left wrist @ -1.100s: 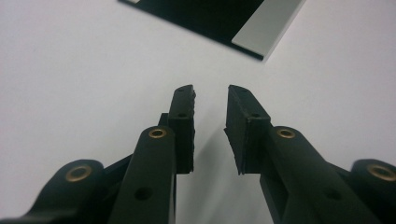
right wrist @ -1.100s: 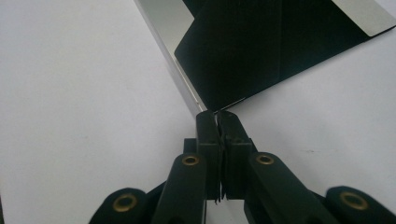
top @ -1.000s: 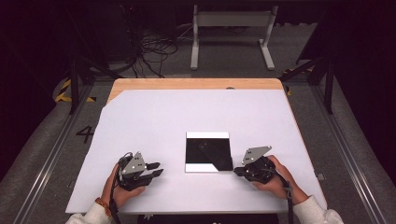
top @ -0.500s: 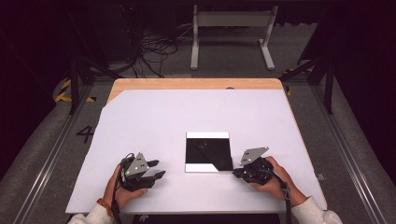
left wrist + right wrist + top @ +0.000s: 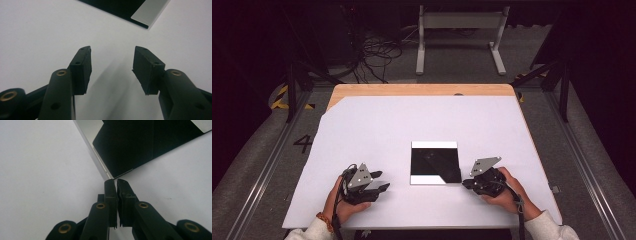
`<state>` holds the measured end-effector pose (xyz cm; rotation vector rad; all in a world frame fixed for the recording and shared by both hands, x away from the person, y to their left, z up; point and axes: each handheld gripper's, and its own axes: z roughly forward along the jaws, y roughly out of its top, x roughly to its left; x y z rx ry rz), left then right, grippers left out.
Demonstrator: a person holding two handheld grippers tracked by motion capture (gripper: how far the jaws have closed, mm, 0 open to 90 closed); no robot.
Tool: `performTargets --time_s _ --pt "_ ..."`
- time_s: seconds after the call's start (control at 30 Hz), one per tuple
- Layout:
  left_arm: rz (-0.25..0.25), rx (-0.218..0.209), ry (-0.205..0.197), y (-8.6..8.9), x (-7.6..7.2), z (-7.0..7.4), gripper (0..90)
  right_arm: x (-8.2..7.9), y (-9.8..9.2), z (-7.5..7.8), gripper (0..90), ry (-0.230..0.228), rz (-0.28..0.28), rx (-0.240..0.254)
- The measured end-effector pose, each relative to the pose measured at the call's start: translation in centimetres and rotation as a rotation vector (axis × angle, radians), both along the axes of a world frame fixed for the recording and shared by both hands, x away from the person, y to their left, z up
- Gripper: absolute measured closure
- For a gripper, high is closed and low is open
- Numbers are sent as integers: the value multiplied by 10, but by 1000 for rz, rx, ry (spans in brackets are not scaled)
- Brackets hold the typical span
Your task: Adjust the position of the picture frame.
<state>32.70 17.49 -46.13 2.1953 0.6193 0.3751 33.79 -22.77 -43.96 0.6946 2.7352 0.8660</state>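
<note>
The black square sheet (image 5: 435, 162) is lying flat on the white table cover (image 5: 377, 130), a little toward the person's side of centre, with a pale strip showing along its far edge and another across its near-left corner (it looks like a glossy card or thin panel, though I cannot be certain which). The right gripper (image 5: 468, 183) is resting at about four o'clock from the sheet, its jaws closed together with nothing between them, the tips sitting just at the sheet's near-right corner; in the right gripper view (image 5: 115, 181) that corner (image 5: 140, 147) is lying right ahead of the pinched tips. The left gripper (image 5: 383, 184) is waiting at about eight o'clock from the sheet, near it but apart, and its jaws have just been opening, now standing about half apart over bare cover, as the left gripper view (image 5: 112, 56) is showing, with the sheet's edge (image 5: 125, 8) farther off. I am judging the sheet to be light, thin, fairly stiff and slick, lying too flat to pinch from above, so a corner or edge would need lifting first, then gripping there. On the floor at nine o'clock from the table a painted "4" (image 5: 303, 144) is reading clearly; no brand is showing.
</note>
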Motion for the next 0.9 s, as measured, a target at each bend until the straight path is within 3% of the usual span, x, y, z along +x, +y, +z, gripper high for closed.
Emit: performTargets --time_s 0.9 --pt "-13 -16 5 3 3 -1 495 2 0 1 859 -2 -16 50"
